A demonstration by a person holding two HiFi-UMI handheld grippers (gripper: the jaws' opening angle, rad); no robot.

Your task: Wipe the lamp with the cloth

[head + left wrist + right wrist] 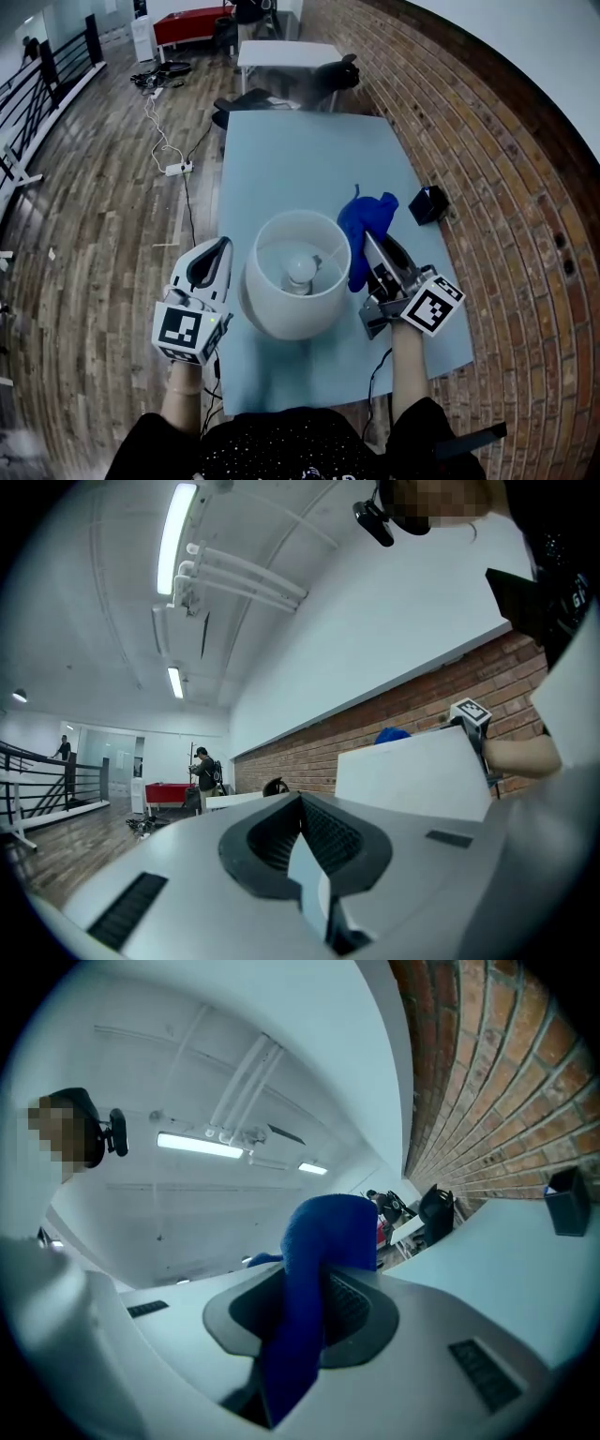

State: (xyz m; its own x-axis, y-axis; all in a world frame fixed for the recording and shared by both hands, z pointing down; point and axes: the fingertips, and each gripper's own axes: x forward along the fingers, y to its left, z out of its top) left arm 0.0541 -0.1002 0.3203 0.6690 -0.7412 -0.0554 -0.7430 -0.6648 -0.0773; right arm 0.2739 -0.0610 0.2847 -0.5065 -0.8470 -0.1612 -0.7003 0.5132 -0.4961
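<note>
Blue table [300, 159], right gripper [368, 246] tilted upward (pinching cloth [370, 214]) beside lamp [281, 311]

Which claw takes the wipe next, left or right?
Right. The right claw is shut on the blue cloth, which hangs right beside the lamp shade. The left claw sits on the shade's other side, holding nothing.

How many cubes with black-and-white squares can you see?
2. One cube rides on the left hand-held gripper, left of the lamp; the other cube rides on the right hand-held gripper, which grips the blue cloth. None seems hidden.
</note>
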